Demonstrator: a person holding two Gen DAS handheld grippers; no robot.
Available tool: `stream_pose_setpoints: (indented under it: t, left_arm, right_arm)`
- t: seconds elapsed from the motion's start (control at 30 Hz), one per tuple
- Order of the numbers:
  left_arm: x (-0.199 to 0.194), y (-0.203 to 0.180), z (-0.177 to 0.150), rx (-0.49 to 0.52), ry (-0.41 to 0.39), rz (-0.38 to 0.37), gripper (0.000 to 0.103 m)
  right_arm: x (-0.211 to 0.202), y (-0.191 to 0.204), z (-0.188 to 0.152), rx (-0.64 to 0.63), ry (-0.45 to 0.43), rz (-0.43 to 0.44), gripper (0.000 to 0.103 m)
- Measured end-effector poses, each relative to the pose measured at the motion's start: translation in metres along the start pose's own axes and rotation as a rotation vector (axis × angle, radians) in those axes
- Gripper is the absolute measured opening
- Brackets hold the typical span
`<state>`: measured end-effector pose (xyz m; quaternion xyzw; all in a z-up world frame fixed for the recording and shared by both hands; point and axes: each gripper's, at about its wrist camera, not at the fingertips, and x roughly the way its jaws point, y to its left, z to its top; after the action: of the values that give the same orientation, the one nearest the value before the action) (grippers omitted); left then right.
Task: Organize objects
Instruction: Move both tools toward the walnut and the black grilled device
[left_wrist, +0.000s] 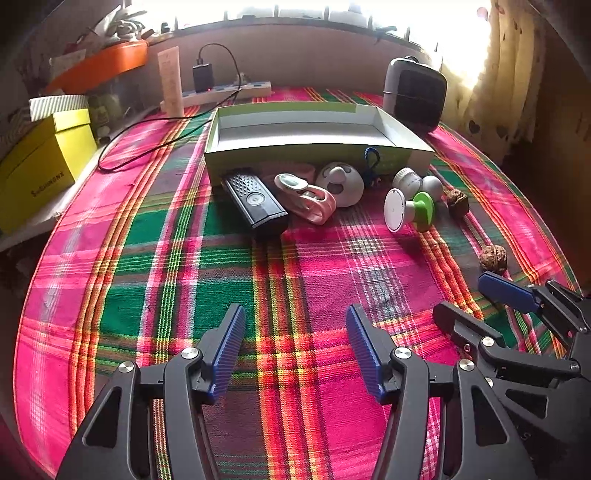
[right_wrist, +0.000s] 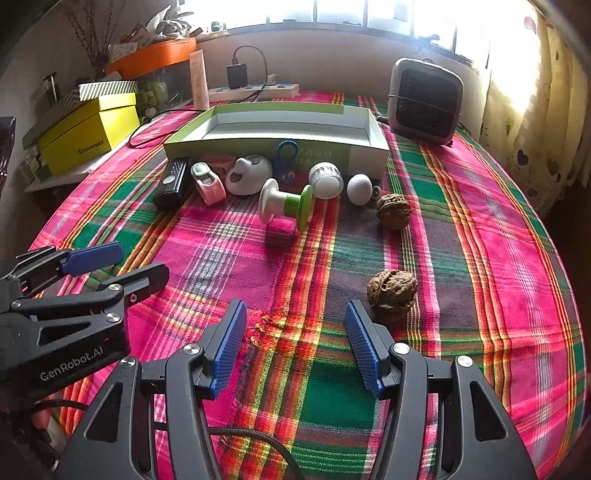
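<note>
Shallow green-edged box (right_wrist: 277, 127) sits upper centre, small items crowded along its near wall; two walnuts (right_wrist: 392, 295) lower right. Left tool (left_wrist: 295, 347) and right tool (right_wrist: 295, 343) both wide, holding nothing, over bare plaid surface (right_wrist: 480, 258).

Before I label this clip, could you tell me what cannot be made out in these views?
- Tray floor: both views, hidden by its near wall.
- Blue clip lower end: right wrist, tucked behind the white mouse-shaped gadget.
- Print on the tray's front: too small.
- Window: overexposed in both.
- Shelf clutter: blurred at the edge.
</note>
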<state>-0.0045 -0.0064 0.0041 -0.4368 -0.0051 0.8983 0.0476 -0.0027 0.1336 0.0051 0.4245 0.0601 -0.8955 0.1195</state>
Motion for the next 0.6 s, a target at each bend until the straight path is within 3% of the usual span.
stream_pose_setpoints:
  t: [0.33,0.6]
  left_arm:
    - [0.0,0.006,0.006,-0.02,-0.002,-0.015,0.056]
    - [0.0,0.015,0.013,-0.037,-0.017,-0.025,0.056]
  right_arm:
    - [-0.002,0.0,0.001,-0.016,0.008,0.014,0.056]
    - [-0.018,-0.011,0.002,-0.015,-0.061,0.042,0.056]
